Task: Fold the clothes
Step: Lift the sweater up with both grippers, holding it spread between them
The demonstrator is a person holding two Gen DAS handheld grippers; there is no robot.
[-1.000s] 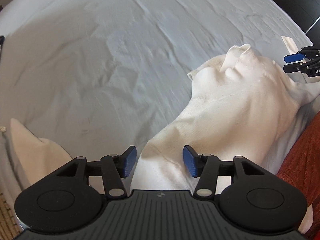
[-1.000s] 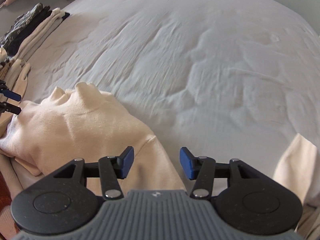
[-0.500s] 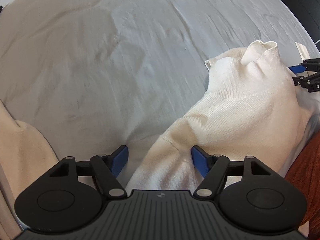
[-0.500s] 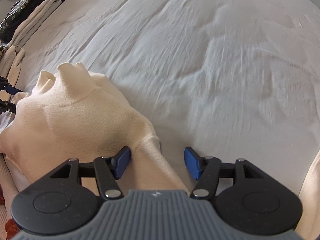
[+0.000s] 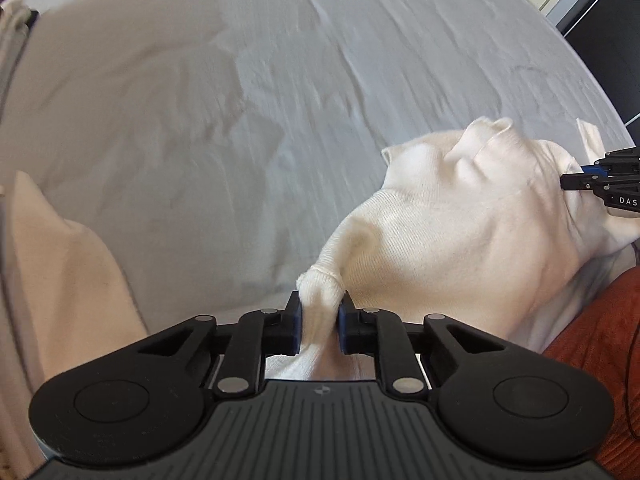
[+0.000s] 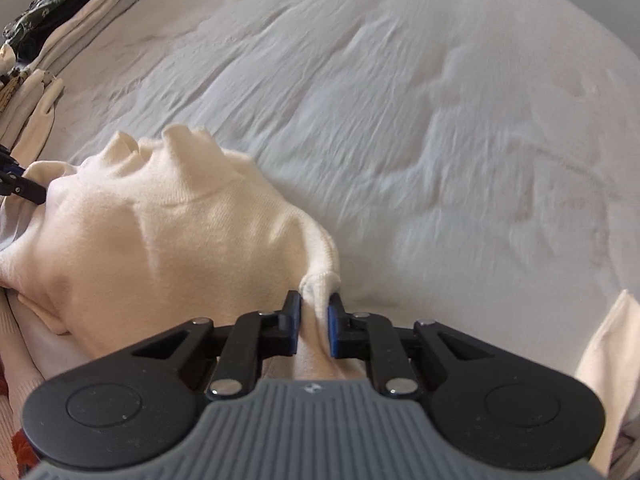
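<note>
On wrinkled pale grey bedsheet [image 5: 280, 80], near edge: cream knit sweater [image 5: 460, 232] bunched. L gripper [image 5: 320, 326] just closed, pinching sweater fold; R gripper [image 6: 314, 326] likewise, jaws just clamped on cloth. Folded clothes stack [image 6: 60, 24] far left.

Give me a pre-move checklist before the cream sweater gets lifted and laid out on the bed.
1. Left tongs pinching a bunched fold of the cream sweater: ok; they have just closed.
2. Right tongs pinching the sweater's other shoulder fold: ok; also just closed.
3. Grip deep enough to hold through a lift: cannot tell.
4. Bare grey bedsheet ahead for spreading: ok.
5. Stack of folded clothes apart from the sweater: ok.
6. Sleeves free, not trapped underneath: cannot tell.
</note>
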